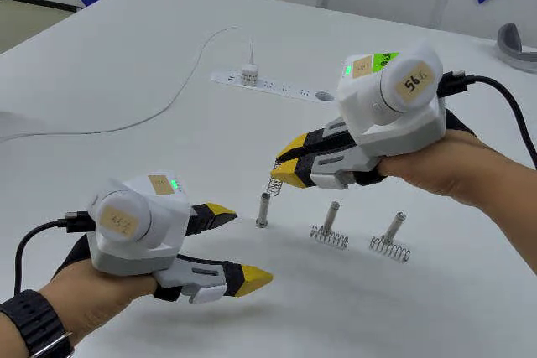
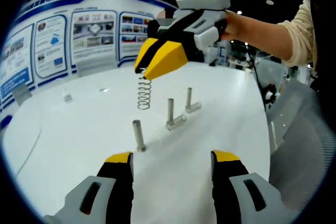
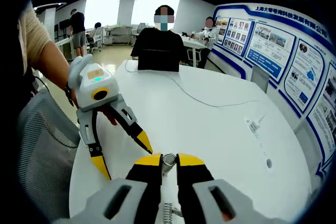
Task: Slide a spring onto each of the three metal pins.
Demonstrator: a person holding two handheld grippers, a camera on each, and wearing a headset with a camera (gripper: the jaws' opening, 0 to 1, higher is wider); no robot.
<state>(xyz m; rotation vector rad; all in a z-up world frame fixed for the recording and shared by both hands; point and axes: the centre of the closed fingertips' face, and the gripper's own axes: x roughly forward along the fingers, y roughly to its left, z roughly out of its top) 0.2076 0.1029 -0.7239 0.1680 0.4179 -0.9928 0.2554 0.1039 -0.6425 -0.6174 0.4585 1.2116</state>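
Looks like spring 1 of 3: grips a spring (image 1: 273,186) between the right gripper (image 1: 285,169) jaws, dangling just above the leftmost pin (image 1: 263,210), slightly off its tip. Has the left gripper (image 1: 247,245) jaws apart, empty. Next likely needs centring the coil's lower end over the pin, then lowering straight.

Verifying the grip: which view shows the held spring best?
Left gripper view: the spring hangs full length, side-on, from the right gripper's shut tips against the white table. Head view shows a few small coils below the tips, near the bare pin. Right gripper view sees it end-on between the jaws.
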